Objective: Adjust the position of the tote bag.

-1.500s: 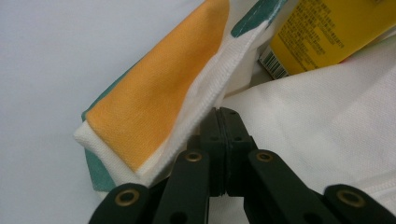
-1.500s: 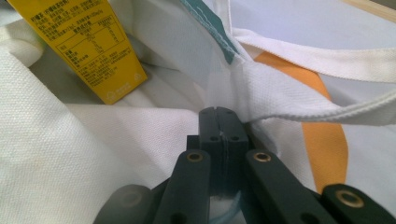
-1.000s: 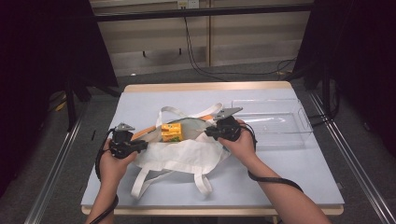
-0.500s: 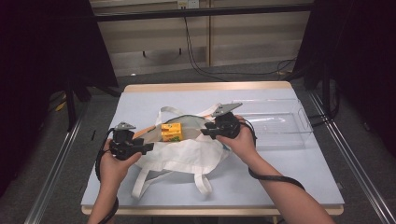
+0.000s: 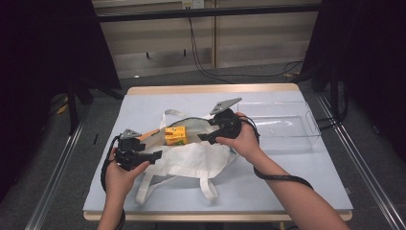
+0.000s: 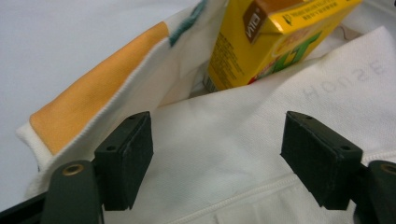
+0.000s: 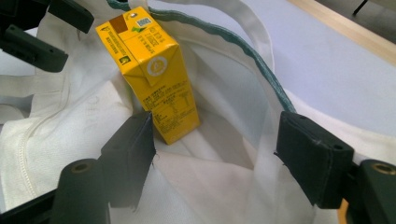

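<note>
A white tote bag [image 5: 191, 160] lies flat mid-table with its mouth facing away from the person. A yellow drink carton [image 5: 175, 135] lies inside the mouth. My left gripper [image 5: 155, 157] is at the bag's left side, open, its jaws spread over the white top panel [image 6: 224, 140] just short of the carton [image 6: 275, 37]. My right gripper [image 5: 203, 139] is at the bag's right side, open and pointing into the mouth. In its own view, the right gripper [image 7: 215, 154] looks at the carton [image 7: 154, 79] lying on the bag lining [image 7: 219, 98] beside its left jaw.
A clear plastic tray [image 5: 282, 127] stands on the table to the right of the bag. The bag's straps [image 5: 208, 184] trail toward the near table edge. An orange patch of the bag [image 6: 93, 98] sits at its left corner. The left gripper [image 7: 42, 32] shows beyond the carton.
The left gripper has slid slightly toward the near edge and the right gripper slightly to the left. The bag's far rim and strap have dropped lower. The carton stays put.
</note>
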The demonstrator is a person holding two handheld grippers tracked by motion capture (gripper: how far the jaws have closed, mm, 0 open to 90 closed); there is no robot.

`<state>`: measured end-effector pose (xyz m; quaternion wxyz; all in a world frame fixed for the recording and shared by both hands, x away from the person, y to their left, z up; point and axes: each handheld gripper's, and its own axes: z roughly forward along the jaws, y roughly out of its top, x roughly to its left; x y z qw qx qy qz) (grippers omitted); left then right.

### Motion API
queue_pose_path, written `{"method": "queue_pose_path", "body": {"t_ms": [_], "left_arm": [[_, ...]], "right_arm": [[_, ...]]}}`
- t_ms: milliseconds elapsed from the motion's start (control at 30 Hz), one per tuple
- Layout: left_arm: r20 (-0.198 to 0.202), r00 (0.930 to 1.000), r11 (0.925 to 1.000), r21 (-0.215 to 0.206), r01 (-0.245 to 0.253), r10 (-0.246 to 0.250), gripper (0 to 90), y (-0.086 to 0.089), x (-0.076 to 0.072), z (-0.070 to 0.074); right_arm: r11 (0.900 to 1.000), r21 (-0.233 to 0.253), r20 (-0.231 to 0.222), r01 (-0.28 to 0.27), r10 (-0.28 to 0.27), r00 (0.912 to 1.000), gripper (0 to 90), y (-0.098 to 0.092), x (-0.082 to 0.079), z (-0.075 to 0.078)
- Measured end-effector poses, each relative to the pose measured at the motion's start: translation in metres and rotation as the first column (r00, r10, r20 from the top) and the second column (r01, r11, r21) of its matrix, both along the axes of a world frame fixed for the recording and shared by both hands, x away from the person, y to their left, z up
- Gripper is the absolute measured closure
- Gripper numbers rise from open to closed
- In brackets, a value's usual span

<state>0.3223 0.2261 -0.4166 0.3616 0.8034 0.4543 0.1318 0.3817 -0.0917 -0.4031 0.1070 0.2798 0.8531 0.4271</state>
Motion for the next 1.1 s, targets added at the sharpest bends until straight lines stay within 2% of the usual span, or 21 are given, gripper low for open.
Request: {"method": "queue_pose_path", "body": {"t_ms": [100, 200, 233, 367, 400, 500, 800, 900, 1033, 1100], "left_arm": [[0.013, 0.9999, 1.0, -0.002, 0.003, -0.003, 23.9, -0.003, -0.002, 0.0], [0.008, 0.9999, 0.9994, 0.035, 0.009, -0.009, 20.2, -0.007, -0.001, 0.001], [0.01, 1.0, 0.9999, 0.012, 0.001, -0.001, 19.9, -0.008, -0.001, 0.001], [0.02, 0.9998, 0.9999, 0.012, 0.004, -0.004, 18.2, -0.008, -0.001, 0.002], [0.011, 0.9998, 0.9999, 0.003, 0.013, -0.013, 17.6, -0.008, -0.001, 0.003], [0.015, 0.9997, 0.9997, 0.016, 0.017, -0.017, 16.5, -0.01, -0.002, 0.003], [0.022, 0.9991, 0.9992, 0.017, 0.035, -0.036, 14.1, -0.012, -0.007, 0.006], [0.024, 0.9989, 0.9992, 0.003, 0.041, -0.041, 14.0, -0.011, -0.007, 0.007], [0.026, 0.9988, 0.9991, 0.011, 0.041, -0.041, 14.0, -0.01, -0.007, 0.007], [0.026, 0.9986, 0.999, 0.002, 0.045, -0.045, 13.9, -0.01, -0.006, 0.006]], "right_arm": [[1.0, -0.007, -0.003, -0.008, 0.008, 1.0, 26.3, 0.004, 0.001, 0.003], [1.0, -0.017, -0.005, -0.023, 0.023, 0.9997, 26.1, 0.008, 0.002, 0.006], [0.999, -0.021, -0.002, -0.024, 0.024, 0.9997, 26.1, 0.01, 0.002, 0.007], [0.999, -0.023, 0.004, -0.037, 0.037, 0.9993, 25.1, 0.014, 0.002, 0.014], [0.999, -0.025, 0.001, -0.04, 0.04, 0.9992, 24.8, 0.015, 0.003, 0.014], [0.998, -0.029, -0.013, -0.055, 0.054, 0.9984, 23.3, 0.019, 0.003, 0.016], [0.992, -0.063, -0.003, -0.106, 0.106, 0.9943, 23.0, 0.037, 0.004, 0.017], [0.99, -0.067, -0.013, -0.121, 0.121, 0.9926, 23.9, 0.044, 0.005, 0.017], [0.987, -0.072, -0.009, -0.142, 0.142, 0.9899, 24.4, 0.053, 0.008, 0.018], [0.986, -0.075, -0.012, -0.151, 0.15, 0.9886, 24.4, 0.058, 0.009, 0.018]]}}
